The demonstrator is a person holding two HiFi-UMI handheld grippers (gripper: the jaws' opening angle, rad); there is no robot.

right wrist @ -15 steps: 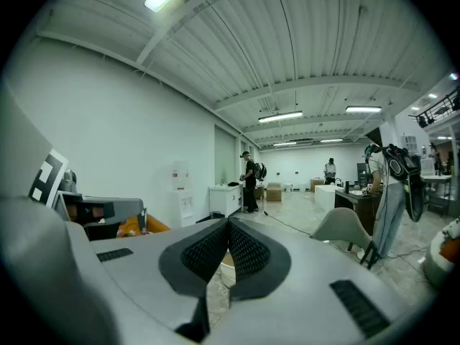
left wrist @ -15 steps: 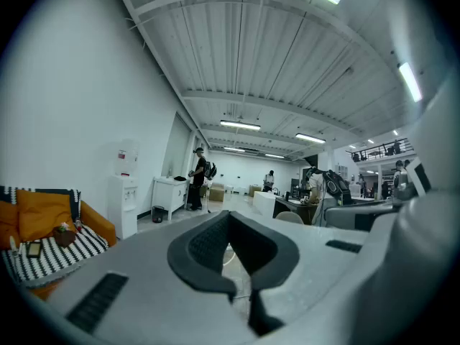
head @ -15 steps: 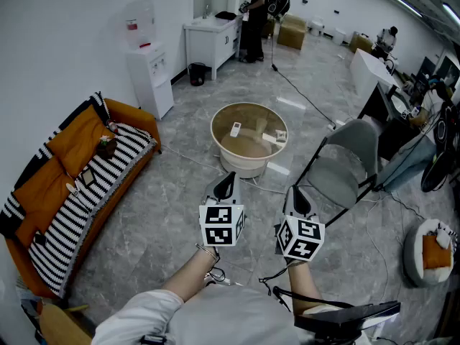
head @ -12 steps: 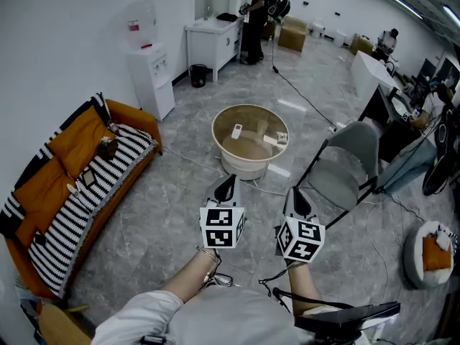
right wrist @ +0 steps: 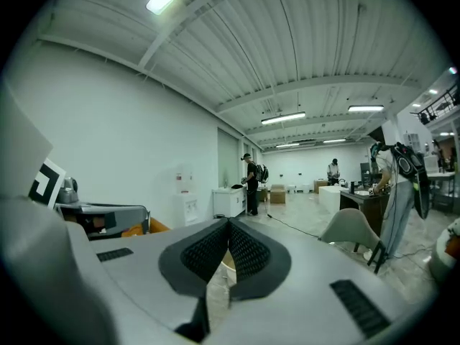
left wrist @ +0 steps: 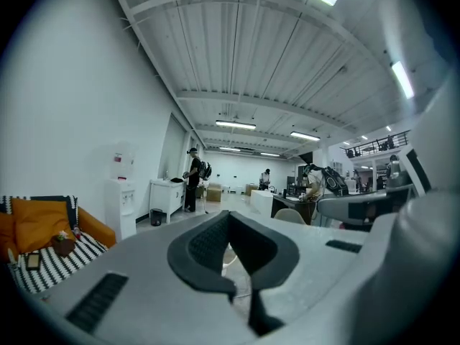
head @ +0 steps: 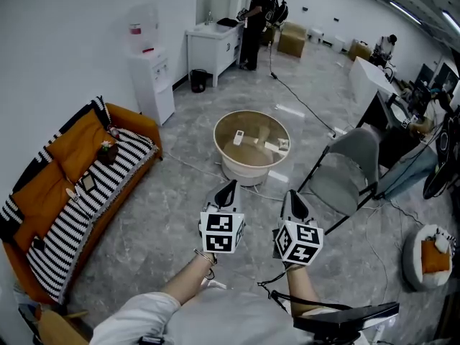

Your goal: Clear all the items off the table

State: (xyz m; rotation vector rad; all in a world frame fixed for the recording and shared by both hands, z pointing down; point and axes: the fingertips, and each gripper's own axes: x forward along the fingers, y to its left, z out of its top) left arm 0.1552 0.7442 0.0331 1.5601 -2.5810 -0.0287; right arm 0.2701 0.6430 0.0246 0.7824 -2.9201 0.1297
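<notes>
Table [head: 224,149]: round, tub-shaped base with a clear top, standing on the grey floor ahead of both grippers and well apart from them. Two things show on it: a slim white remote-like item [head: 237,137] on the left and a small white box [head: 275,146] on the right, apart from each other. A flat white piece [head: 277,176] lies on the floor just beside the table base.

Left gripper [head: 228,186]: clenched, pads meet at the tips, nothing between them. Right gripper [head: 293,195]: same, clenched and empty. Both are held side by side, roughly level, aimed toward the table.

Surroundings: an orange sofa [head: 68,149] with a striped throw along the left wall, a grey chair [head: 348,171] right of the table, a water dispenser [head: 151,77] and a white cabinet [head: 212,42] further back, with a person [head: 253,16] standing by the cabinet.
</notes>
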